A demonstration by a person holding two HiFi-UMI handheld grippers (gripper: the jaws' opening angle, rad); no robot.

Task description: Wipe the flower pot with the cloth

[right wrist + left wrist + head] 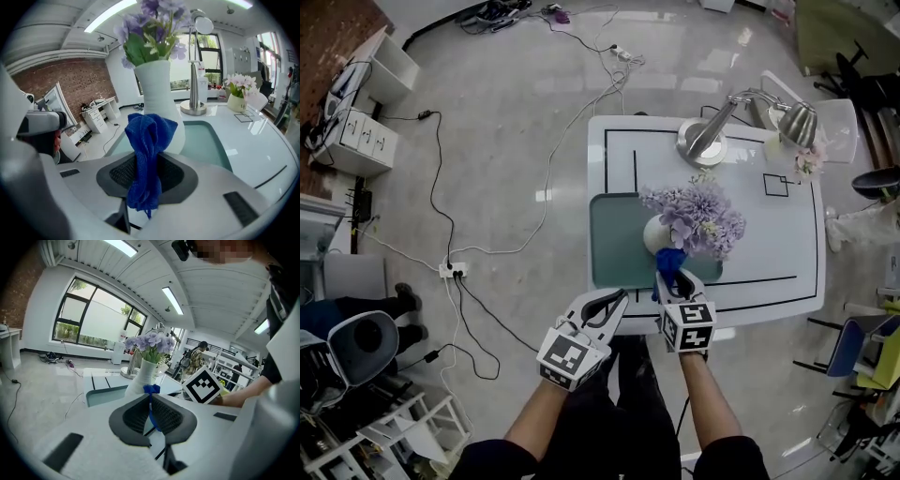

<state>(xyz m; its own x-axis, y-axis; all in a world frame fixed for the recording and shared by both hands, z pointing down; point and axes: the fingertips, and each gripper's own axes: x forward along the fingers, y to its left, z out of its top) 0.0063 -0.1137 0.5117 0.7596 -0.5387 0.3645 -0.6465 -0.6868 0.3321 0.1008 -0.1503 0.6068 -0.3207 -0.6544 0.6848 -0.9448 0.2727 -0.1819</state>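
The right tongs (149,163) are clamping a blue cloth (149,136), gripping it low so that a bunched wad is standing up past the tips, which is giving a soft pad to rub with rather than bare plastic. Just to their left, the left tongs (151,401) are sitting pressed together with only a thin slit between them. A sliver of blue is showing in that slit, but from the head view these tongs (605,309) are lying apart from the cloth (669,262), so they are probably holding nothing and waiting beside the work. Right ahead of the right tongs, the wad is meeting or all but meeting the lower belly of the white flower pot (157,86); I cannot say which. The pot is standing upright with purple flowers (150,28) spreading over it, so wiping low and from the side is likely keeping the cloth out of the blooms. The pot is resting on a green tray (614,244) on the white surface (787,253), near the edge closest to both tongs, within easy reach. Farther beyond the pot, a silver desk lamp (712,136) is standing, and to the right of it a small pot of pink flowers (806,161), both well clear of the wiping.
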